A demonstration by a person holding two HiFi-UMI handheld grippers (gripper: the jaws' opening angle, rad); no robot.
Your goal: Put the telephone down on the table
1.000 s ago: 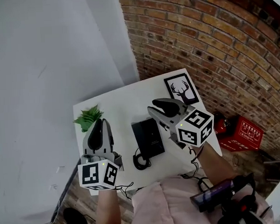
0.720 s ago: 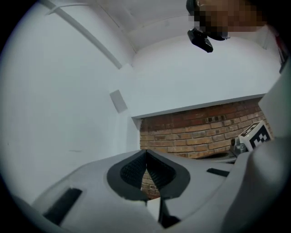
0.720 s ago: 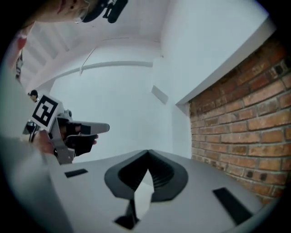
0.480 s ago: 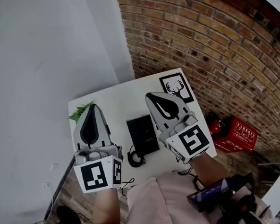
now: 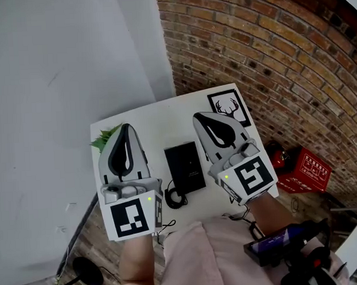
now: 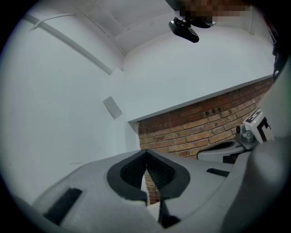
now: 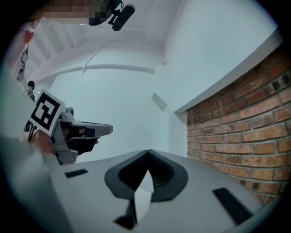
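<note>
The black telephone (image 5: 185,167) lies flat on the white table (image 5: 159,119), its coiled cord (image 5: 173,198) bunched at the near end. My left gripper (image 5: 125,127) hangs well above the table to the phone's left, shut and empty. Held just as high to the phone's right, my right gripper (image 5: 200,116) is also shut with nothing in it. In the left gripper view the jaws (image 6: 146,153) meet at their tips against wall and brick. The right gripper view shows its jaws (image 7: 148,153) closed too. Neither gripper view shows the phone.
A green plant (image 5: 105,139) stands at the table's left edge and a framed deer picture (image 5: 227,106) at its far right corner. A brick wall (image 5: 270,61) runs along the right. A red crate (image 5: 305,167) sits on the floor beside the table.
Both grippers have risen toward the camera and rolled upright. The right gripper's jaws have closed. The telephone stays flat on the table.
</note>
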